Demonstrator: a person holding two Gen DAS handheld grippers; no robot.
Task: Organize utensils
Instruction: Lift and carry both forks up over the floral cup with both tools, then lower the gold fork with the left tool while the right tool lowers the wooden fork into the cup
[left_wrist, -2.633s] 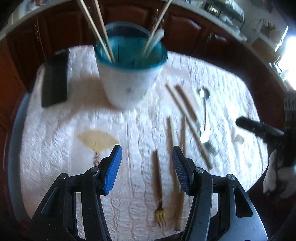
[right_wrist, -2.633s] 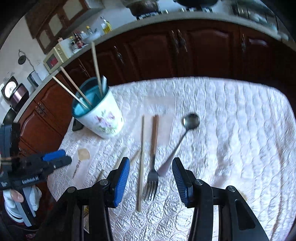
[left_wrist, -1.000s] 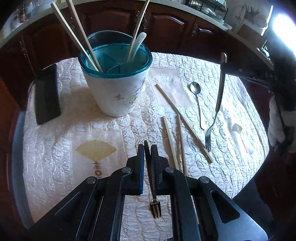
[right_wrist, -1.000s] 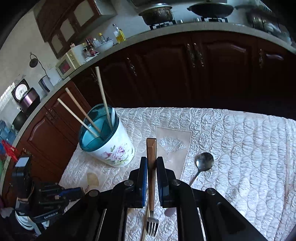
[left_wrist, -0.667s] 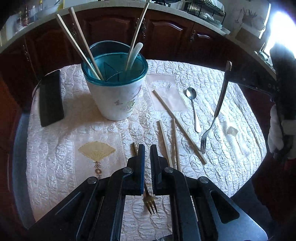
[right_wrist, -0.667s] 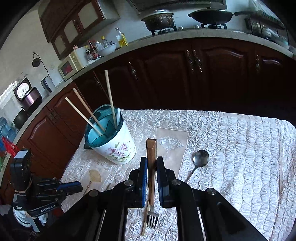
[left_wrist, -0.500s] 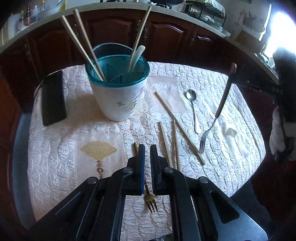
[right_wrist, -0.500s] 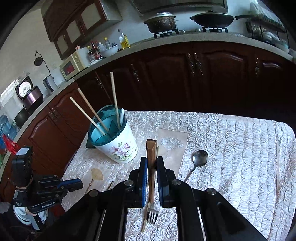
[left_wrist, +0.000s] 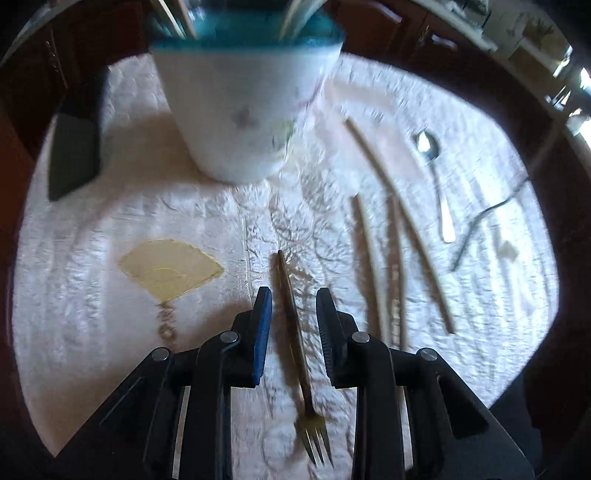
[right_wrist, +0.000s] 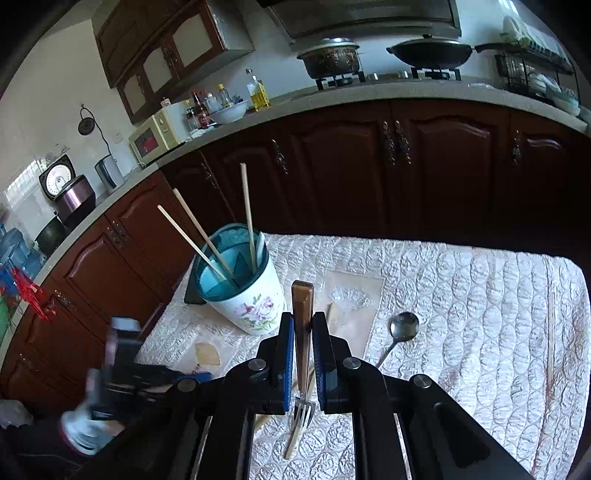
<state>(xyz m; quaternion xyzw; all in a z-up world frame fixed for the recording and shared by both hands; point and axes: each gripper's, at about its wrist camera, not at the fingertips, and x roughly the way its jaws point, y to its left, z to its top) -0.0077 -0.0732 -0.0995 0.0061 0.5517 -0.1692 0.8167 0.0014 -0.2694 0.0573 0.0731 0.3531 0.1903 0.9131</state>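
Note:
A small gold fork lies on the white quilted cloth, tines toward the camera. My left gripper hangs low over it, jaws opening, one finger on each side of the handle and neither pad pressing it. The white flowered utensil holder with a teal rim stands just beyond. My right gripper is shut on a wooden-handled fork, held upright above the table with its tines down. The holder sits ahead and to its left with three chopsticks in it.
Loose chopsticks and a steel spoon lie on the cloth to the right of the left gripper. A flat black object rests at the far left edge. Dark wooden cabinets stand behind the table.
The left gripper has sunk toward the cloth and its jaws have parted around the gold fork lying there. The right gripper has risen a little with its fork still gripped.

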